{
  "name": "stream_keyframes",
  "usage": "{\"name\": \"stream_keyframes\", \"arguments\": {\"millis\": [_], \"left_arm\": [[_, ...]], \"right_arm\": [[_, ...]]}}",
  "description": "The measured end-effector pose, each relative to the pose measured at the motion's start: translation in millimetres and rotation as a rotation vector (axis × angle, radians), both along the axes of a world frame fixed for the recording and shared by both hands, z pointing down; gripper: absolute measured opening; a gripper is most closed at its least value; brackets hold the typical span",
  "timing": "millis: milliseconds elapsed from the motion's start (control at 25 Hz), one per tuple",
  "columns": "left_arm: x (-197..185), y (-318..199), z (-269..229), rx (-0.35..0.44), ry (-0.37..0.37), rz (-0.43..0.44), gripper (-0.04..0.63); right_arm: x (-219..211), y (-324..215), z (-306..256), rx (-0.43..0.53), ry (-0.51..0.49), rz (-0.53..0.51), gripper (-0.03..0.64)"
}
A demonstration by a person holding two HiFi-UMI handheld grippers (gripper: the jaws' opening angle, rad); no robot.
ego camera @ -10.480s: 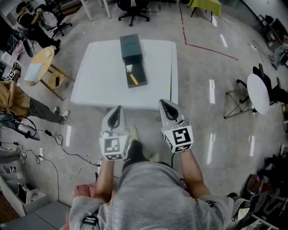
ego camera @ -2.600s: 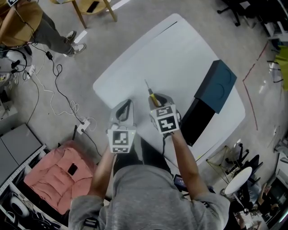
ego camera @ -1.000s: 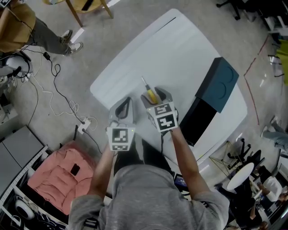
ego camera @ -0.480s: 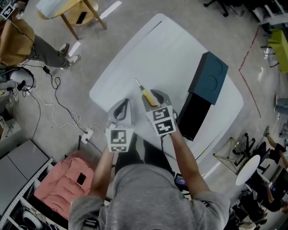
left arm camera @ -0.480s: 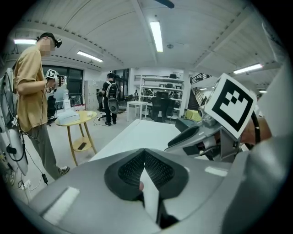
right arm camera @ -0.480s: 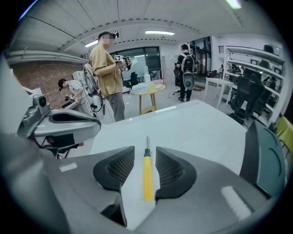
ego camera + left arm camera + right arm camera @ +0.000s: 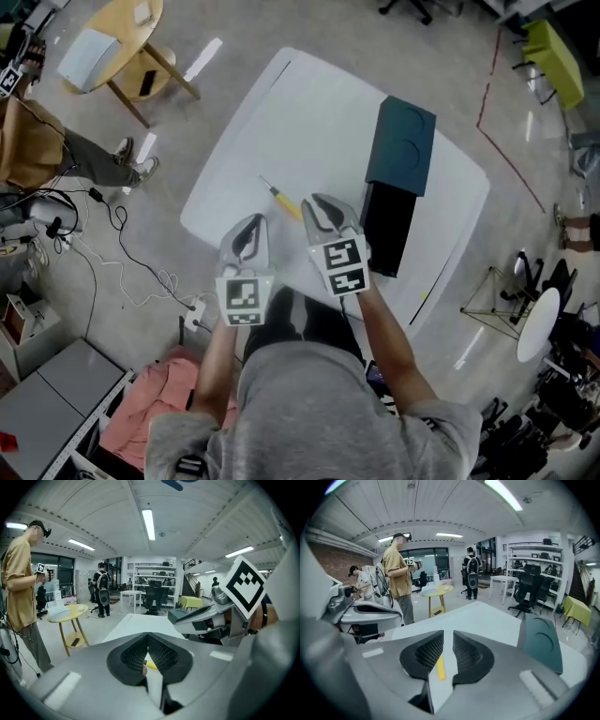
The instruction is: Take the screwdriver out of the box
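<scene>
- Nearest the body: left gripper (image 7: 250,225), jaws pressed together, empty.
- Right gripper (image 7: 316,202) — jaws just closing, narrow slit left, nothing gripped.
- Just beyond: screwdriver (image 7: 283,202) lying on table (image 7: 309,112), left of the box (image 7: 399,142) — outside it.

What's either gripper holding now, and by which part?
Nothing. The screwdriver lies on the table beyond the right gripper, whose jaws have just been closing on nothing; left gripper empty.

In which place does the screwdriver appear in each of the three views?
Head view: the screwdriver lies on the white table, slightly left of centre.
Left gripper view: only a yellow bit of it, low centre.
Right gripper view: its yellow handle, low centre.
Shared landmark: the white table.
</scene>
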State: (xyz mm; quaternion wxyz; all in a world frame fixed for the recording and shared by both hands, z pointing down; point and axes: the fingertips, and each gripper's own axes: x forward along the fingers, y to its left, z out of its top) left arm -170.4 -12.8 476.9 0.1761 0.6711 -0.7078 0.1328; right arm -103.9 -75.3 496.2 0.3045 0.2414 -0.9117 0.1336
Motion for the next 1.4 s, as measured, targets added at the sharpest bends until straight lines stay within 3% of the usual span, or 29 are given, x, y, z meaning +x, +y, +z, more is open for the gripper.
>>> {"name": "stream_keyframes", "arguments": {"millis": [320,800,1400], "left_arm": [[30,2,-37,0.061,-0.016,0.084,0.012],[74,5,-89,0.168,-0.036,0.224,0.012],[116,20,-109,0.220,-0.050,0.369,0.012]], "right_arm": [[50,1,-43,0.092,-0.068,0.146,0.004],[120,23,-97,0.193,-0.142,0.328,0.003],[192,65,-122,0.279,-0.170,0.511,0.003]]}}
